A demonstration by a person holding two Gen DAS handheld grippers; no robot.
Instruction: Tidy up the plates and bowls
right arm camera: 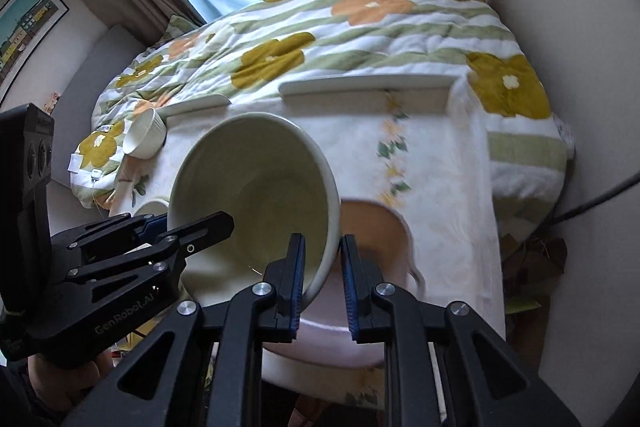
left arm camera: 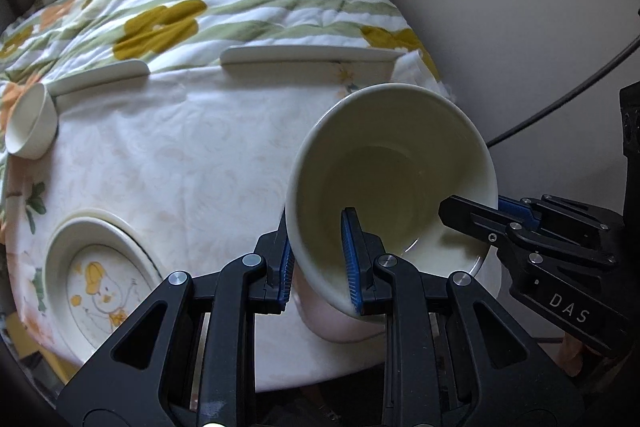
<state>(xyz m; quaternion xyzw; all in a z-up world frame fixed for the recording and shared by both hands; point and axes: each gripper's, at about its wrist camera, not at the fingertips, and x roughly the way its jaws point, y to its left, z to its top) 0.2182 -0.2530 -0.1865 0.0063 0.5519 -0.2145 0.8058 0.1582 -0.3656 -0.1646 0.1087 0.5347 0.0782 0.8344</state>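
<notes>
Bowl (left arm camera: 394, 183), cream and tilted, hangs above the white cloth (left arm camera: 192, 155), gripped at opposite sides of its rim by the left gripper (left arm camera: 320, 269) and right gripper (right arm camera: 322, 277), each clamped on the wall, with a pink bowl (right arm camera: 340, 327) right below it.

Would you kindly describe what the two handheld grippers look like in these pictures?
Both are matte black scissor-like linkages with silver pivot pins and triangular cut-outs. The left gripper and right gripper each end in two flat fingers faced with ribbed blue pads. White lettering reads "DAS" on the right one's body and "GenRobot.AI" on the left one's. No sleeves are visible.
</notes>
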